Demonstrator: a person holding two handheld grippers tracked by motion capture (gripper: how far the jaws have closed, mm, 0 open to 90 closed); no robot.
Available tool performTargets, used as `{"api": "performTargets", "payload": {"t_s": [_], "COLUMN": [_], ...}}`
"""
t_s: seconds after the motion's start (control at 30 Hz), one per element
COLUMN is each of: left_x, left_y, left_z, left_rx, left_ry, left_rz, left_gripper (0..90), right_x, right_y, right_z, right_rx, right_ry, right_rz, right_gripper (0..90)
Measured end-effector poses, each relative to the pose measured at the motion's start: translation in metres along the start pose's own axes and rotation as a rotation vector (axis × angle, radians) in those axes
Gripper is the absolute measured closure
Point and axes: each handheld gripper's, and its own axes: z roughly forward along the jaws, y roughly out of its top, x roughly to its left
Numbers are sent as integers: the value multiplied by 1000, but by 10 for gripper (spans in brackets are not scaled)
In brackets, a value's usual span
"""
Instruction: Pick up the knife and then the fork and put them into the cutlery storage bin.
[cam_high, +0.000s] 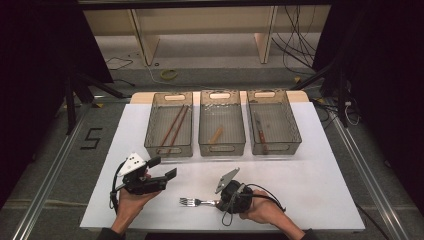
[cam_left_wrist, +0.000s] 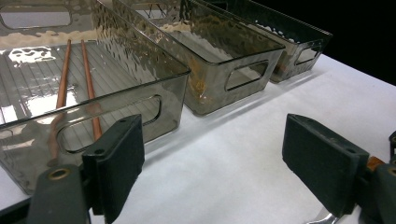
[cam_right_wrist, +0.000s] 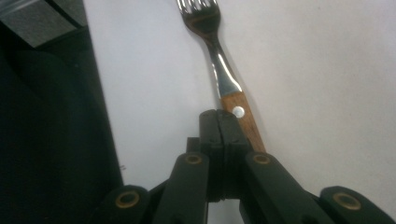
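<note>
The right gripper (cam_high: 220, 202) is clamping its fingers on the fork (cam_high: 192, 202) by its wooden handle, low over the surface (cam_high: 310, 170); the left gripper (cam_high: 162, 170) is waiting open. Next, probably carrying it to a bin (cam_high: 222, 122).

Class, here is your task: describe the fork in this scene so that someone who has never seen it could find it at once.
Start at the white table with three clear bins along its far side, then come to the near edge. There the fork lies flat beside the right gripper, tines toward the left gripper. It is the one utensil outside a bin, with a metal head and a wooden handle.
</note>
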Motion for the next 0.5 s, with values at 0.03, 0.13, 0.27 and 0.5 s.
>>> {"api": "performTargets", "payload": {"t_s": [0.03,0.13,0.27,0.5], "left_x": [0,0,0,0], "left_y": [0,0,0,0], "left_z": [0,0,0,1], "left_rx": [0,0,0,1], "left_ry": [0,0,-1,-1], "left_rz": [-1,-1,0,1], "left_gripper": [205,205,204,204], "right_x": [0,0,-7,-9], "right_y": [1,5,6,7], "right_z": [-2,-13,-21,-15], "right_rx": [-11,-48,-57,-10], "right_ry": [6,-19,-29,-44], "right_rz": [-1,-11,0,-15], "right_gripper": [900,851,649,524]}}
